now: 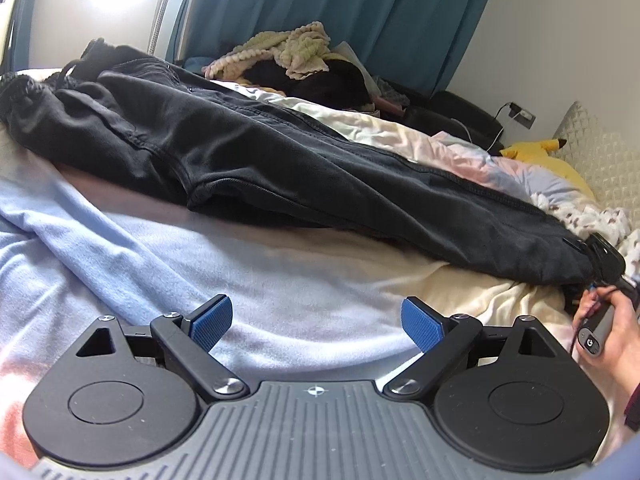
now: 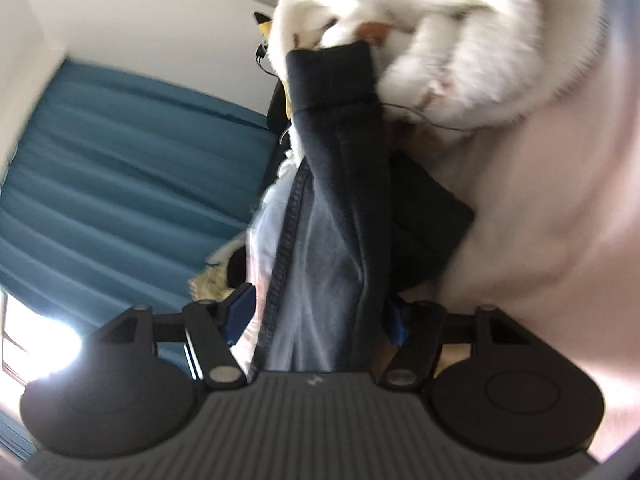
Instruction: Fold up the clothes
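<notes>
Right now left gripper (image 1: 317, 329) is spread wide, blue pads (image 1: 211, 322) apart with nothing between them, hovering over the pale blue blanket (image 1: 120, 248) on the bed. Right gripper (image 2: 318, 320) is also spread; the trouser leg runs straight between its fingers, but whether the pads press on the cloth I cannot tell, the view is blurred.

Black trousers (image 1: 248, 152) lie across the bed, waistband far left, legs running to the near right. In the left wrist view the right gripper sits at the leg end, at the right edge, with a hand (image 1: 612, 336) around its handle. In the right wrist view the leg cuff (image 2: 332, 76) lies against a fluffy white blanket (image 2: 460, 40) with brown spots.

Farther out: cream knit pile (image 1: 288, 50) on dark clothes at the far side, teal curtain (image 1: 340, 8) behind, yellow plush (image 1: 536, 150) and quilted pillow (image 1: 600, 160) far right.
</notes>
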